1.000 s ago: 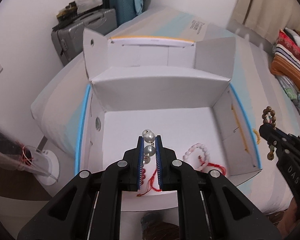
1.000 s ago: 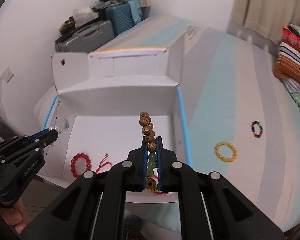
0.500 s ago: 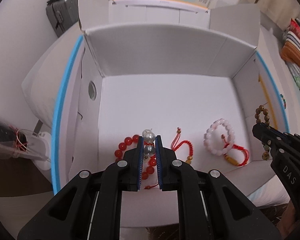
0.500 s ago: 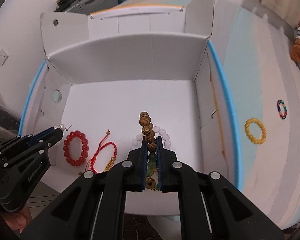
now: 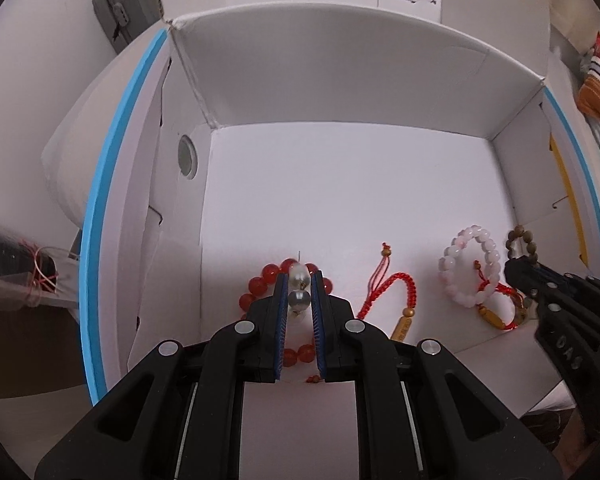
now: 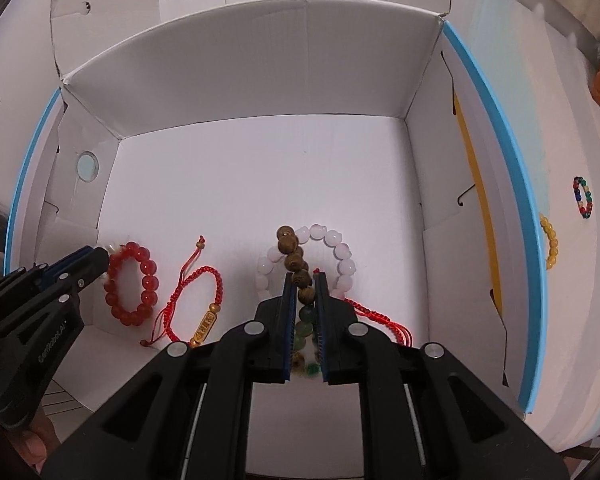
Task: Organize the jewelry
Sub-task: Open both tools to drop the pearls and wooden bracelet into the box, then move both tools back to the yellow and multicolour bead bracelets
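Observation:
My left gripper (image 5: 299, 280) is shut on a pearl earring (image 5: 299, 286) and holds it low inside the white box (image 5: 340, 184), over a red bead bracelet (image 5: 260, 284). My right gripper (image 6: 303, 280) is shut on a brown and green bead bracelet (image 6: 294, 260) and holds it inside the box over a pale pink bead bracelet (image 6: 340, 256). A red cord bracelet with a gold charm (image 6: 204, 300) lies on the box floor between them. The left gripper also shows in the right wrist view (image 6: 96, 260), the right gripper in the left wrist view (image 5: 516, 268).
The box (image 6: 260, 168) has tall walls and open flaps with blue edges. On the bed to its right lie a yellow bead bracelet (image 6: 550, 244) and a multicoloured bead bracelet (image 6: 583, 197). Suitcases (image 5: 120, 12) stand behind the box.
Both grippers have moved forward and down into the box with their jewelry still held. The bracelets on the box floor now lie close under them.

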Demonstrator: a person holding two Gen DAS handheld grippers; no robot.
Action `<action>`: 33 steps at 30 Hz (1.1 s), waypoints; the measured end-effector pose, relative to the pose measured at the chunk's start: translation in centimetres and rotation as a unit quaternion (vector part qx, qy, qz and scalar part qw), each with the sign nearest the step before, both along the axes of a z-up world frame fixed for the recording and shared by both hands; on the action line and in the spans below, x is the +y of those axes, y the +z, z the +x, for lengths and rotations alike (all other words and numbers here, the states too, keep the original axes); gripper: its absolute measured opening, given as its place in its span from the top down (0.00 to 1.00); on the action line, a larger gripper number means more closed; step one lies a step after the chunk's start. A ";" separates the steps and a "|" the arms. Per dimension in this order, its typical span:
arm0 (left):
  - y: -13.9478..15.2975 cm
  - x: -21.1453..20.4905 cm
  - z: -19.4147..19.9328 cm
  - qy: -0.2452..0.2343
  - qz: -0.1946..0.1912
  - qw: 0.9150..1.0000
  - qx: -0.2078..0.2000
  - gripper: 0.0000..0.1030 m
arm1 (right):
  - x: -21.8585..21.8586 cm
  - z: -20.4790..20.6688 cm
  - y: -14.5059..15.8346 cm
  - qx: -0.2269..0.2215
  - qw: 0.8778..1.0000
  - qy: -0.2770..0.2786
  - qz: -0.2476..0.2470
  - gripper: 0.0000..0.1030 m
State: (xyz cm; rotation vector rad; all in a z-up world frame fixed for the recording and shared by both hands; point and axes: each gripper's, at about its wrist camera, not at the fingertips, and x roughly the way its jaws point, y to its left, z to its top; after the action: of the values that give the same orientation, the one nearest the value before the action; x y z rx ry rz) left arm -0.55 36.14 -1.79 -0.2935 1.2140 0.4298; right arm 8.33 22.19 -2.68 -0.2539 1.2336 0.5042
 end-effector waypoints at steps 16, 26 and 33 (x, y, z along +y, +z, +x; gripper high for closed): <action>4.9 -1.7 -0.9 0.019 0.058 0.996 -0.058 0.18 | -3.5 -0.4 6.9 -0.070 0.996 -0.019 0.048 0.15; 8.3 -5.6 0.3 0.010 0.084 0.992 -0.095 0.06 | -8.6 0.0 10.1 -0.114 0.989 -0.058 0.072 0.08; 8.8 -10.1 2.6 -0.023 0.067 0.991 -0.115 0.06 | -14.1 2.0 11.2 -0.135 0.985 -0.090 0.065 0.08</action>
State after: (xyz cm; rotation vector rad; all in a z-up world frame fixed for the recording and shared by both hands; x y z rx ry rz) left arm 2.04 26.01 7.05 -0.1931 0.9594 0.4241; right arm 10.36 8.08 8.51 -0.0933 0.9441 0.3774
